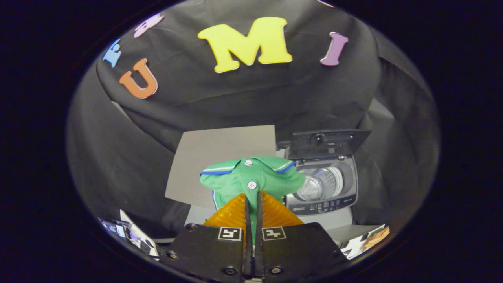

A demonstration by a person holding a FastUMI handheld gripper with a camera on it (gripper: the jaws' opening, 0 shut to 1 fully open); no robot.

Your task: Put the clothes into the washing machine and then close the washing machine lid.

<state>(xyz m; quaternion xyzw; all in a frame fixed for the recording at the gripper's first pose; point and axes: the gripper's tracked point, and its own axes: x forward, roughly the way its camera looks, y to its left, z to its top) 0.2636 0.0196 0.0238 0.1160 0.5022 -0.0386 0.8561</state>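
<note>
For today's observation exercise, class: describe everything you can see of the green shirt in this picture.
The green shirt is a small, soft-looking knit polo with a collar edged in blue and white and two white buttons down its placket. It hangs bunched and lifted, pinched between the fingers of the claw, which is shut on it. Behind it stands a grey board. Just to its side and beyond is the washing machine, lid raised and drum open. The shirt is not yet inside.
</note>
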